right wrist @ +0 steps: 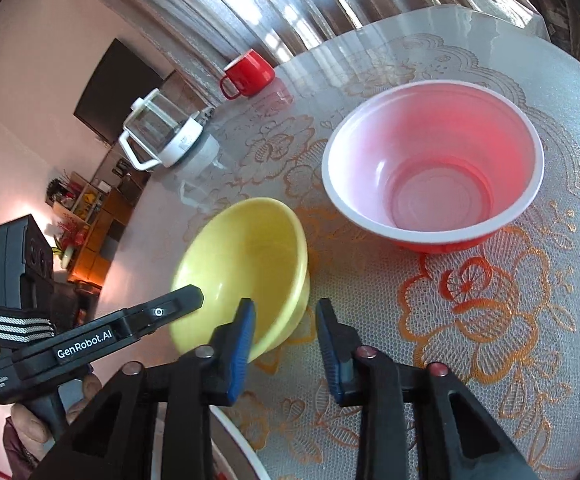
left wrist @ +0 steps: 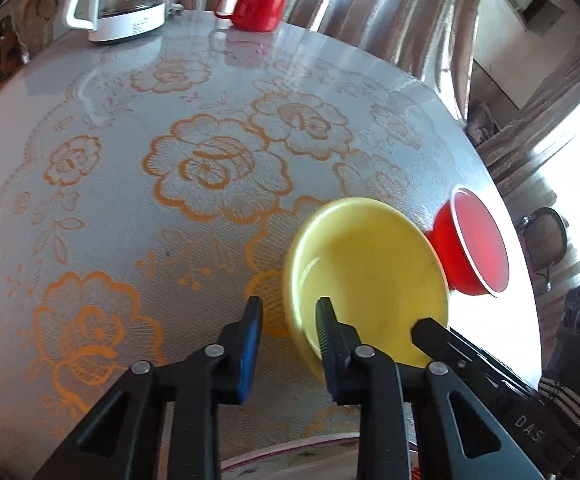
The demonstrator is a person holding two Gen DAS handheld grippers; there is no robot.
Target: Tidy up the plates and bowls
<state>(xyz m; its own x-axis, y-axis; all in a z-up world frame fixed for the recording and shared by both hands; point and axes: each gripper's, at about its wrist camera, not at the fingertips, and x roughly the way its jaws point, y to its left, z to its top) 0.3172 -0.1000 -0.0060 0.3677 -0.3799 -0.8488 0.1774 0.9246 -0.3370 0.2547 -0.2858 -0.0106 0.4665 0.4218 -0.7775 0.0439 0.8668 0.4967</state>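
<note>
- Left gripper (left wrist: 289, 305), in the lower middle of its own view: the jaws stand narrowly apart, astride the near rim of the yellow bowl (left wrist: 369, 264). One finger is inside the bowl. Between the blue pad of the outer finger and the bowl's wall a sliver of desk (left wrist: 130, 200) shows, so I cannot tell whether the rim is pinched.
- Right gripper (right wrist: 285, 304), in the lower middle of its view: the jaws are narrowly apart over the opposite rim of the same bowl. One finger overlaps the bowl's wall and the other sits just beside its outer edge. Whether the pads press on it I cannot tell.
- A white plate (left wrist: 290, 446) shows only as a rim at the bottom edge, behind the fingers.
- That yellow bowl sits lower right of centre in the left view, looking tipped and blurred at its near edge.
- A red bowl (left wrist: 473, 240) with a white rim stands upright just beside it, at the right, near the desk's edge.
- A person's hand (right wrist: 30, 428) at the lower left holds the left gripper's handle.
- Far across the lace-patterned desk, at the top of the frame, are a red mug (left wrist: 258, 8) and a white-based glass kettle (left wrist: 122, 4), with curtains (left wrist: 369, 0) behind.
</note>
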